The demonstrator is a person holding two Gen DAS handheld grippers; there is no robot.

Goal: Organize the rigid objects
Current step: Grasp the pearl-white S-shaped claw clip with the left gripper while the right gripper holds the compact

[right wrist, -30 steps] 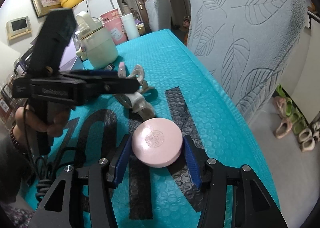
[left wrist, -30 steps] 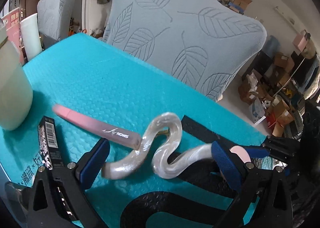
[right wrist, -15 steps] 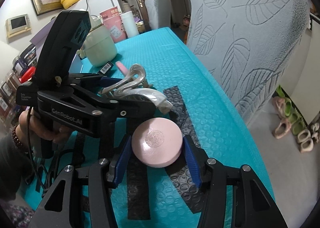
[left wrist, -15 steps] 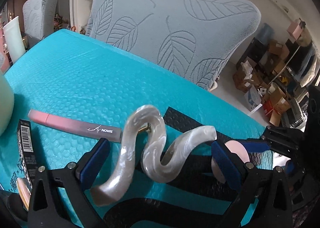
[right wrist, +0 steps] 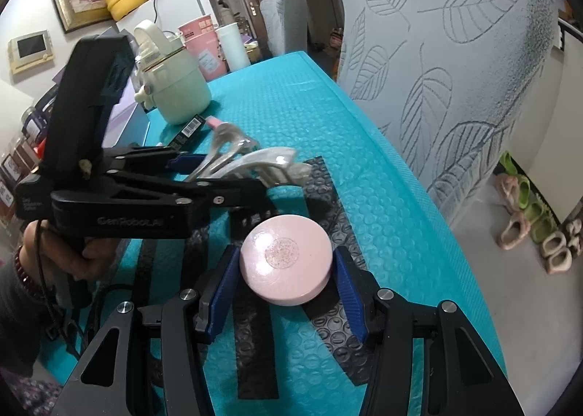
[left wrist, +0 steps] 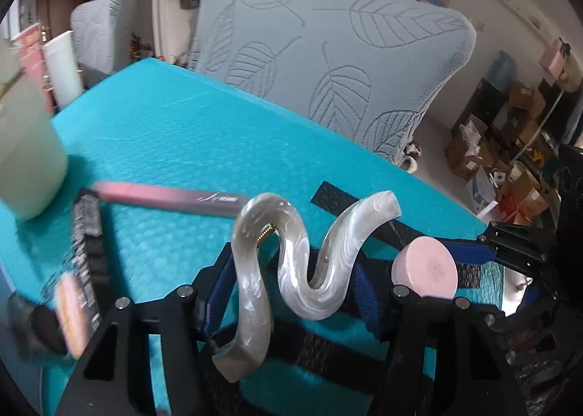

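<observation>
A pearly white wavy hair clip (left wrist: 291, 270) sits between the blue pads of my left gripper (left wrist: 291, 288) over the teal bubble mat (left wrist: 182, 131). The jaws are closing, and both pads touch the clip's sides. From the right wrist view the same hair clip (right wrist: 251, 160) pokes out past the left gripper (right wrist: 233, 175), which a person's hand (right wrist: 91, 255) holds. My right gripper (right wrist: 286, 263) is shut on a round pink compact (right wrist: 288, 263), just right of the left one. The pink compact (left wrist: 424, 266) also shows at the right of the left wrist view.
A flat pink-to-grey stick (left wrist: 167, 197) and a black barcoded box (left wrist: 87, 230) lie left of the clip, near a cream pot (right wrist: 171, 88). A leaf-patterned chair back (left wrist: 328, 69) stands along the table's far edge. Black stripes (right wrist: 320, 175) cross the mat.
The left jaws have narrowed from wide apart to touching the hair clip, and that gripper has shifted a little sideways. The right gripper and the pink compact have not moved.
</observation>
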